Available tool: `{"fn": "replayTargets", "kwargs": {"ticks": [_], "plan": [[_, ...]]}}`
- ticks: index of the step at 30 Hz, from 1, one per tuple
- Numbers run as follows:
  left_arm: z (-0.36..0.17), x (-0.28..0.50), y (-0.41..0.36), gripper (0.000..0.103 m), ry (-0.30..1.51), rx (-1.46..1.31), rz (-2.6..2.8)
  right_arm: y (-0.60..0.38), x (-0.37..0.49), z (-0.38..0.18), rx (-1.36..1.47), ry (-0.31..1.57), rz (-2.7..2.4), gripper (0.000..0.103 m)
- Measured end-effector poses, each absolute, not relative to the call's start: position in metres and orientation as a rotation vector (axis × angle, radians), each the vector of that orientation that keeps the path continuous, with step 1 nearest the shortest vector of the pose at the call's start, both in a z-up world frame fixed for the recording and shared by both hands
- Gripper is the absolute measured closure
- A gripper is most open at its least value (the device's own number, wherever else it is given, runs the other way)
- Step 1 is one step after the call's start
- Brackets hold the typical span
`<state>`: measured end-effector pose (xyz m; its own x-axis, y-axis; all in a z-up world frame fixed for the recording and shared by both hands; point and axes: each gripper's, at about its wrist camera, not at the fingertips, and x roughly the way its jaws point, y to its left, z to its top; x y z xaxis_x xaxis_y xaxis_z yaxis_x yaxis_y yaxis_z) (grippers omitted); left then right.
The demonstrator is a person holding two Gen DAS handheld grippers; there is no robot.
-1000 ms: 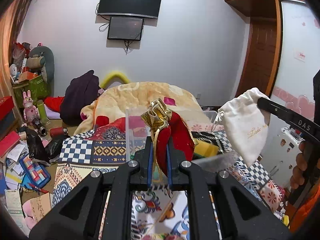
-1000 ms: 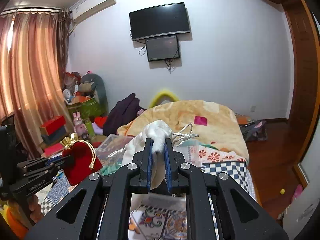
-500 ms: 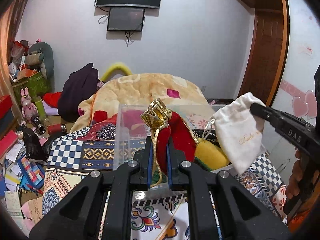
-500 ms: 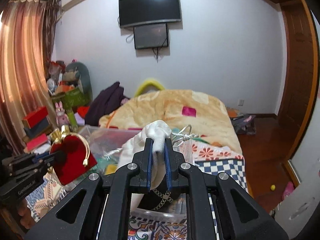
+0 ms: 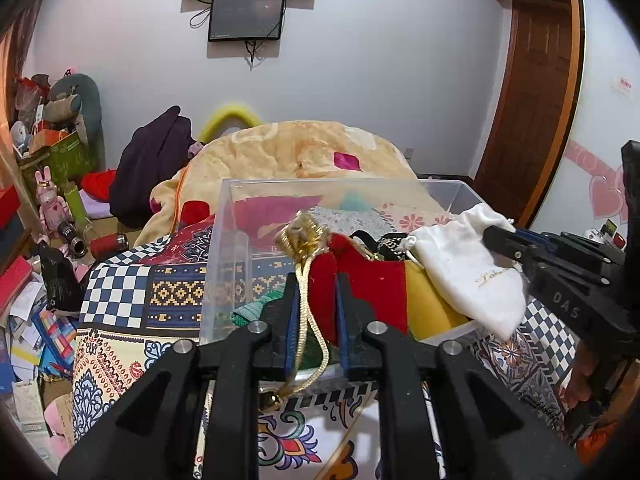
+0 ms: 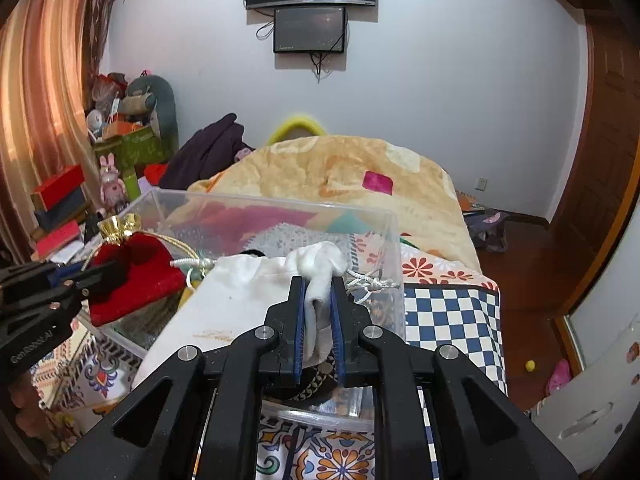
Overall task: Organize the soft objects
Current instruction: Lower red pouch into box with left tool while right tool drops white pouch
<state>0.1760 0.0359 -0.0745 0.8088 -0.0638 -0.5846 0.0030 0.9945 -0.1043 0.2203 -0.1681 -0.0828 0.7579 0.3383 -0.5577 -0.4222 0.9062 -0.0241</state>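
My left gripper [image 5: 316, 284] is shut on a red velvet pouch [image 5: 372, 280] with a gold top and cord, held over the clear plastic bin [image 5: 224, 216]. My right gripper [image 6: 319, 284] is shut on the neck of a white drawstring pouch [image 6: 236, 300], held over the same bin [image 6: 384, 224]. The white pouch also shows in the left wrist view [image 5: 468, 264], the red pouch in the right wrist view [image 6: 136, 272]. A yellow soft item [image 5: 428, 304] and a green one [image 5: 252, 312] lie in the bin.
The bin sits on a bed with a patterned patchwork cover [image 5: 128, 292]. A peach blanket [image 6: 340, 172] is heaped behind it. Clutter, boxes and toys [image 5: 52, 208] fill the floor at left. A wooden door [image 5: 532, 100] stands at right.
Both grippers have moved forward and down over the bin, each still holding its pouch. The bin now looms larger and the pouches hang at its rim.
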Motion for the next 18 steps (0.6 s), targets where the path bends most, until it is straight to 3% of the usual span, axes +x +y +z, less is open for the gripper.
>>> {"fn": "replayTargets", "kwargs": {"ticks": [1, 3, 4, 9, 11, 13, 16, 18], "plan": [[-0.074, 0.175, 0.035, 0.077, 0.631, -0.101, -0.033, -0.168, 0.219, -0.082, -0.157, 0.579, 0.417, 0.092], [-0.072, 0.170, 0.033, 0.050, 0.628, -0.109, -0.038, -0.166, 0.220, -0.081, -0.157, 0.588, 0.426, 0.090], [-0.071, 0.167, 0.032, 0.047, 0.619, -0.112, -0.041, -0.168, 0.219, -0.080, -0.149, 0.594, 0.442, 0.084], [-0.060, 0.154, 0.028, 0.041, 0.584, -0.094, -0.047, -0.171, 0.213, -0.075, -0.131, 0.591, 0.477, 0.067], [-0.056, 0.148, 0.030, 0.033, 0.575, -0.112, -0.048, -0.174, 0.208, -0.072, -0.125, 0.577, 0.485, 0.055], [-0.052, 0.141, 0.033, 0.029, 0.561, -0.127, -0.041, -0.179, 0.200, -0.066, -0.105, 0.550, 0.495, 0.036], [-0.047, 0.132, 0.038, 0.026, 0.551, -0.141, -0.041, -0.184, 0.191, -0.058, -0.096, 0.511, 0.491, 0.021], [-0.045, 0.126, 0.039, 0.024, 0.553, -0.145, -0.051, -0.185, 0.186, -0.055, -0.100, 0.496, 0.487, 0.020]]}}
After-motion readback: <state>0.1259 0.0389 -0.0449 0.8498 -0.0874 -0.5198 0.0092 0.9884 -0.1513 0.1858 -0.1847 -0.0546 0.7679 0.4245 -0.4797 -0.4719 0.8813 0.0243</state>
